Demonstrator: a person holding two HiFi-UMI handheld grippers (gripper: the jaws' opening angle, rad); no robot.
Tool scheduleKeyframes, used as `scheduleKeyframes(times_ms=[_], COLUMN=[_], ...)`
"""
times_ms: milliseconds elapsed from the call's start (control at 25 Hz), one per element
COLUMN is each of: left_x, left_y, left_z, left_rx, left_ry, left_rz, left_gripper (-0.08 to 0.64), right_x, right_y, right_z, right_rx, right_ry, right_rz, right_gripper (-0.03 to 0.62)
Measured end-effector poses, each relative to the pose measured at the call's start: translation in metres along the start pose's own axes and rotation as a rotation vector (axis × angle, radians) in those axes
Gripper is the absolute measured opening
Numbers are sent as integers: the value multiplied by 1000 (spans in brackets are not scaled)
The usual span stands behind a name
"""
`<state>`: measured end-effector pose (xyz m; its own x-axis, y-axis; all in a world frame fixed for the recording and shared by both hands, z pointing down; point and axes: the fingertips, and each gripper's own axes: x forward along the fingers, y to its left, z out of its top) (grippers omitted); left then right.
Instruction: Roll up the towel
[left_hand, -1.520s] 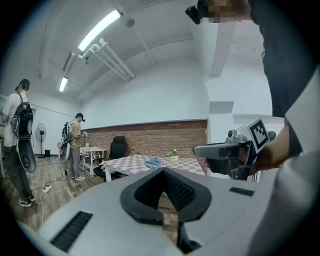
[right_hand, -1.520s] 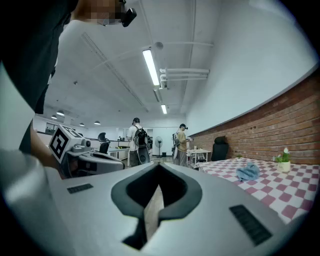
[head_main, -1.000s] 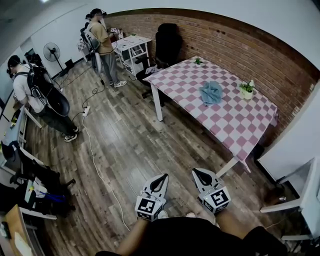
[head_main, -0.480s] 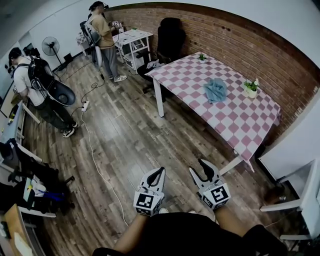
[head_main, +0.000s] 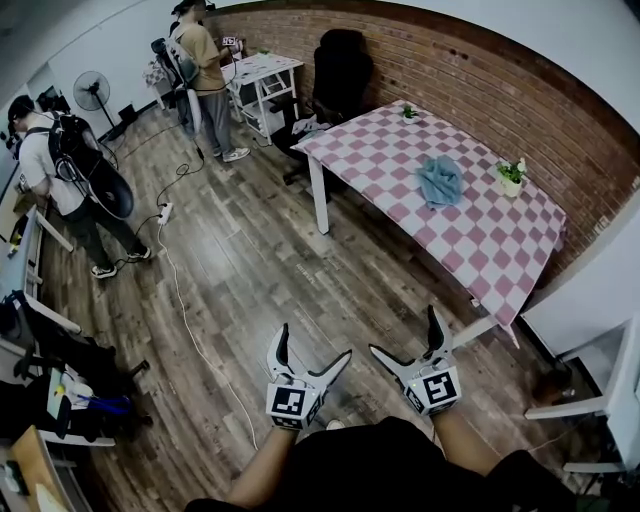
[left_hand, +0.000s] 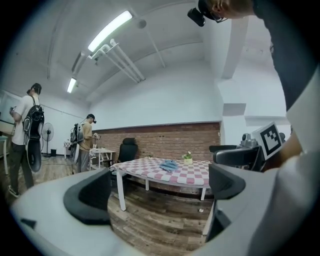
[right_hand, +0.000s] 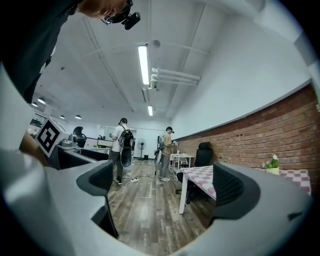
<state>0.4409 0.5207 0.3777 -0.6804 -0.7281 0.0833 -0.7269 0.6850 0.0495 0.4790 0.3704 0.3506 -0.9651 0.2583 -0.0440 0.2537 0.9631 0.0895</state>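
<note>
Head view: left gripper (head_main: 314, 342) and right gripper (head_main: 405, 330), jaws just opening wide, empty; towel (head_main: 440, 180) well apart on checked table (head_main: 480, 240).

Brick wall (head_main: 480, 75), wood-plank floor (head_main: 260, 280), checked table (head_main: 470, 240), black office chair (head_main: 340, 68), standing fan (head_main: 92, 88), ceiling strip light (right_hand: 144, 60)

The head view looks steeply down onto the floor (head_main: 260, 270), with the table (head_main: 470, 240) well off at upper right. Both gripper views look level from low down. The left faces the table; the right catches only one end.
</note>
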Motion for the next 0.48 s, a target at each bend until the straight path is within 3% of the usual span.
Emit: scheduleKeyframes(times_ms=[200, 480], left_x=[16, 72], left_y=[14, 24], left_z=[-4, 1], left_rx=[17, 22], left_ry=[27, 21], left_rz=[-38, -70], left_gripper=[594, 593], right_x=[16, 48], right_y=[-14, -66], right_z=[-10, -23], right_rx=[-7, -8], right_ry=[20, 48], right_rz=[-49, -101], right_gripper=[592, 591])
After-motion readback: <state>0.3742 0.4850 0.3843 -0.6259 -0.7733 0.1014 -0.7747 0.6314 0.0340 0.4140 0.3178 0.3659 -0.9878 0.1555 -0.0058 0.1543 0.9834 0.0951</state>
